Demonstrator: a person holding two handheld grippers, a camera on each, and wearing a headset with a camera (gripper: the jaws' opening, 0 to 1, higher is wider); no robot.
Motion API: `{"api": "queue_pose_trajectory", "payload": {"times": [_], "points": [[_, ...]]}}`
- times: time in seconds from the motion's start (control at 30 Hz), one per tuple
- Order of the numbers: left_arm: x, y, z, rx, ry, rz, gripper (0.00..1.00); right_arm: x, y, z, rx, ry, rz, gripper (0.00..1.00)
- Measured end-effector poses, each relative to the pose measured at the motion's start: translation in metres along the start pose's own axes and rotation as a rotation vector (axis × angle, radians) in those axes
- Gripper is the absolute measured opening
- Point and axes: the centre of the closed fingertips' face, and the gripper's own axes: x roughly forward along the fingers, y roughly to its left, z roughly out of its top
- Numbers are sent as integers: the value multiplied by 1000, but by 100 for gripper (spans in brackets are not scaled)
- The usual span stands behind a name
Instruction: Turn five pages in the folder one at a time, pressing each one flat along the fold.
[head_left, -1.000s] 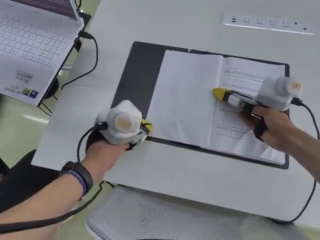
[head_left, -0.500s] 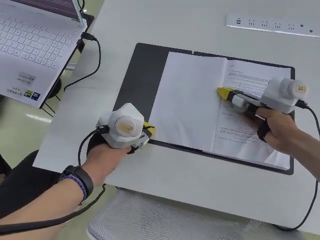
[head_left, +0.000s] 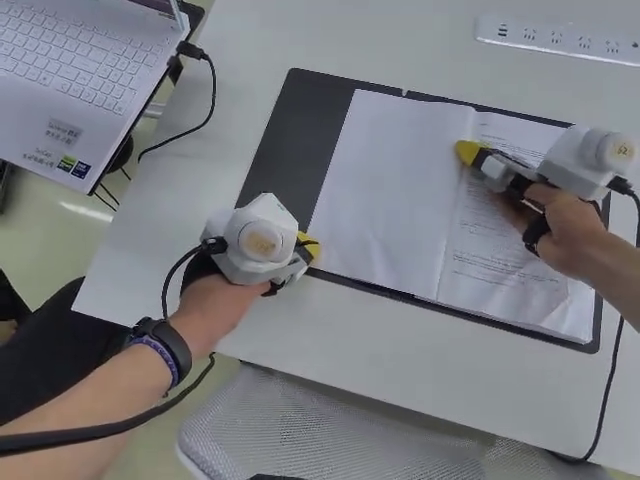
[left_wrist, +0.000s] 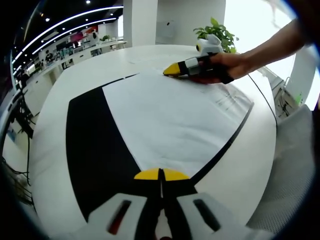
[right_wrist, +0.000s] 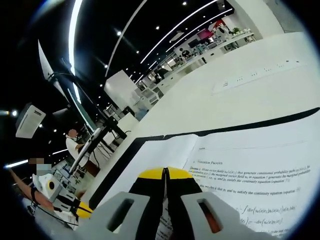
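Nearest the person, the left gripper (head_left: 308, 250) sat at the near edge of the open black folder (head_left: 290, 140), which lay flat on the white table (head_left: 330, 350). Its jaws were pressed together with nothing between them, just beside the near corner of the turned page (head_left: 390, 190). That page lay blank side up and looked flat on the left half. Farther in, the right gripper (head_left: 467, 152) had its jaws pressed together too, tips down on the fold (head_left: 452, 230) near its far end, with the printed page (head_left: 510, 260) to its right. This looked like the pressing step of one turn, with most of the fold left to run. How many of the five turns were done could not be told. Beyond lay a laptop (head_left: 70, 70) and a power strip (head_left: 560, 40).
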Motion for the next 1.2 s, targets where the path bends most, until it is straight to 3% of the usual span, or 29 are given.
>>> {"api": "queue_pose_trajectory", "payload": {"times": [0.13, 0.3, 0.57, 0.63, 0.77, 1.03, 1.2], "points": [[0, 0, 0, -2, -2, -1, 0, 11, -18, 17, 69, -50, -33, 0], [0, 1, 0, 12, 1, -7, 0, 24, -40, 26, 70, -79, -59, 0], [0, 1, 0, 9, 2, -7, 0, 30, -50, 34, 95, -130, -111, 0], [0, 1, 0, 11, 3, -6, 0, 28, -44, 35, 93, -133, -117, 0], [0, 1, 0, 13, 6, -7, 0, 32, -53, 36, 99, -133, -116, 0], [0, 2, -1, 14, 7, -7, 0, 32, -53, 36, 111, -134, -110, 0], [1, 2, 0, 13, 7, -10, 0, 20, -28, 28, 92, -114, -90, 0]]}}
